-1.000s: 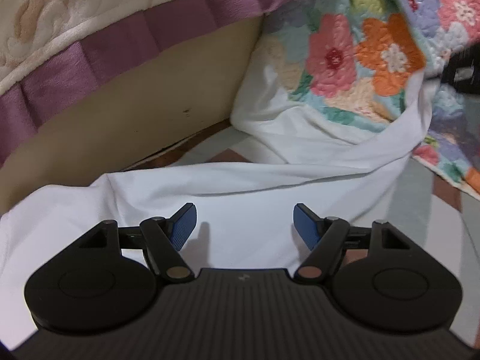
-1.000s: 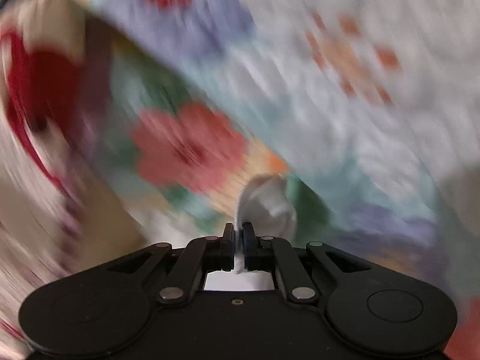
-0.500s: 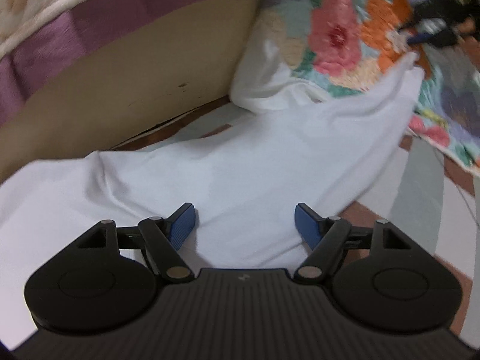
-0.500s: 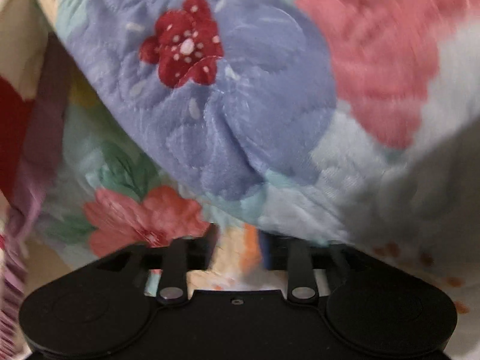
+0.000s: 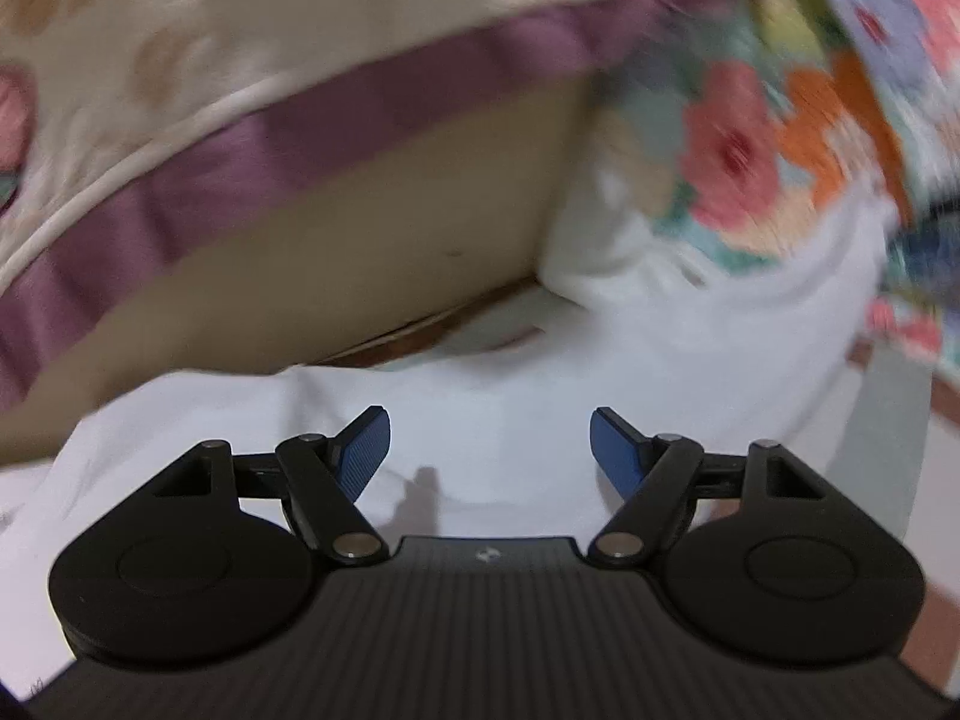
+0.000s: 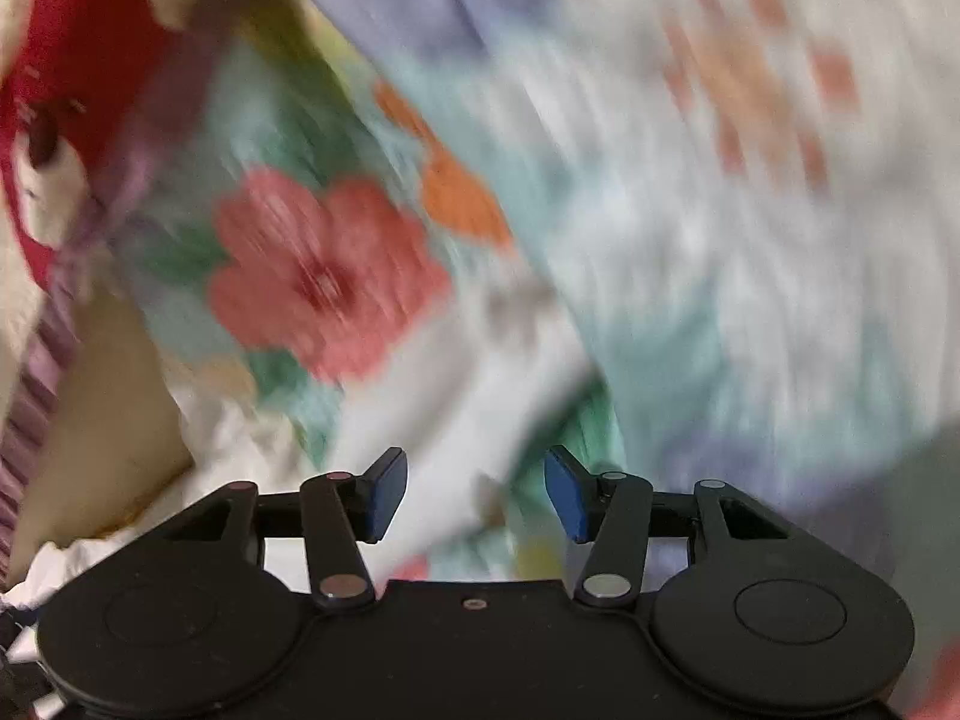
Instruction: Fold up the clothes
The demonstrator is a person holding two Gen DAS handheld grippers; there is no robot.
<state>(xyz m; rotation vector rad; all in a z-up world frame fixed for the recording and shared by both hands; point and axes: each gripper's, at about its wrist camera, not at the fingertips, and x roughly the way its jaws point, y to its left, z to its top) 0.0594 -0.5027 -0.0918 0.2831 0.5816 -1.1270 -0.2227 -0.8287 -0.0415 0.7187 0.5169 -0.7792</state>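
Left gripper [image 5: 489, 450] apparently tilted over white garment [image 5: 600, 384]

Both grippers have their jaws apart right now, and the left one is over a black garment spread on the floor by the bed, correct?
Not quite: the garment under the left gripper is white, not black, as the left wrist view shows. The rest holds: it lies spread by the bed, the left jaws stand apart with nothing gripped, and the right gripper is opening, pads clear of the cloth.

Counted: one white garment [image 5: 540, 420] at 6 o'clock, one floral quilt [image 5: 750, 150] at 2, one cream blanket with purple trim [image 5: 300, 138] at 11, two grippers.
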